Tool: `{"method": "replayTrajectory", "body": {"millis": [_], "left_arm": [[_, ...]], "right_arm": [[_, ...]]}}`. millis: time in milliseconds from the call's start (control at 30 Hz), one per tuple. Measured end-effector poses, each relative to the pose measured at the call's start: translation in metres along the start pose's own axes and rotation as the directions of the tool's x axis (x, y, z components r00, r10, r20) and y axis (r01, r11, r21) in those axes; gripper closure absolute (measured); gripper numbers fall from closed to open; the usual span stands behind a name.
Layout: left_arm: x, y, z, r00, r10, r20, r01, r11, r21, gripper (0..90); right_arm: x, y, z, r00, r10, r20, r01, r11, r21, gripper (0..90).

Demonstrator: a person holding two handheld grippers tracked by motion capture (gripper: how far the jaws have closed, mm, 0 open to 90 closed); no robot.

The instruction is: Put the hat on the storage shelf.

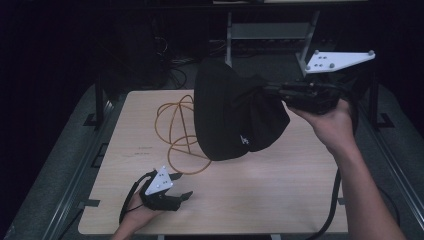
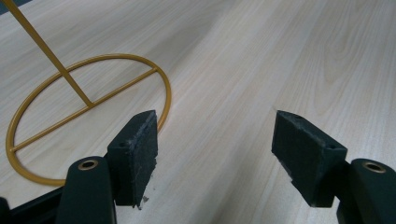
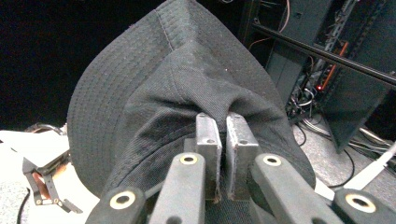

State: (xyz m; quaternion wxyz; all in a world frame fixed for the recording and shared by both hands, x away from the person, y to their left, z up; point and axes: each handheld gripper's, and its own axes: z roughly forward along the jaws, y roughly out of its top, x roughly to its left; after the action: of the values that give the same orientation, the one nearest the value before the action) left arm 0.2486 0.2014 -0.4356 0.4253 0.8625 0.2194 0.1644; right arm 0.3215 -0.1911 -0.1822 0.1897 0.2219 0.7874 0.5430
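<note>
Black hat (image 1: 235, 117) clamped in right gripper (image 1: 272, 92), lifted above table (image 1: 280, 190); left gripper (image 1: 182, 195) jaws apart, empty.

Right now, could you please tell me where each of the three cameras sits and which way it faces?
High view: above the person's side, looking forward and down on the table; both forearms, left claw, right claw pinching the black hat.
Left gripper view: on the left claw, low over the tabletop, open jaws beside the yellow wire stand.
Right gripper view: on the right claw, shut on the hat's fabric.
Shared: high and right views show the hat; high and left, the stand.
</note>
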Motion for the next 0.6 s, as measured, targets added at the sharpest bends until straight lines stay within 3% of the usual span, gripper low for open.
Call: {"method": "replayTrajectory", "body": {"millis": [333,600], "left_arm": [[-0.004,-0.002,0.002,1.0000,-0.001,0.006,0.001,1.0000,-0.002,30.8],[-0.008,0.000,0.006,0.9994,0.033,0.011,-0.033,0.9993,0.015,30.2]], "right_arm": [[0.006,0.020,0.025,0.9991,-0.027,-0.031,0.028,0.999,0.018,85.6],[0.008,0.029,0.041,0.9980,-0.012,-0.062,0.014,1.000,0.026,85.6]]}}
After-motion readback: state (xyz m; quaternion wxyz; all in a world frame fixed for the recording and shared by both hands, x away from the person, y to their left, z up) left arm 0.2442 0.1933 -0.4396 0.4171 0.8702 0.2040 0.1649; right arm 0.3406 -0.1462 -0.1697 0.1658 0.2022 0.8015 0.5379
